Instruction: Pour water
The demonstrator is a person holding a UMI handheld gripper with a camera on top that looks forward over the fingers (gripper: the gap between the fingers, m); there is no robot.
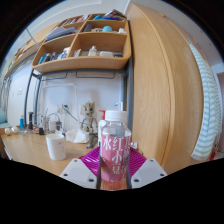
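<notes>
Bottle clamped upright in gripper, above bench.

A clear bottle with a pink label and white cap is held between the fingers of the gripper, both magenta pads pressed against its sides (label text not legible). A white cup is seen ahead and to the left on the wooden bench. A wall shelf carrying small items is seen above, beyond the gripper.

Light wooden surface along the wall, white cup standing on it, small bottles near its far left edge, wall-mounted wooden shelf above, loaded with assorted items
</notes>
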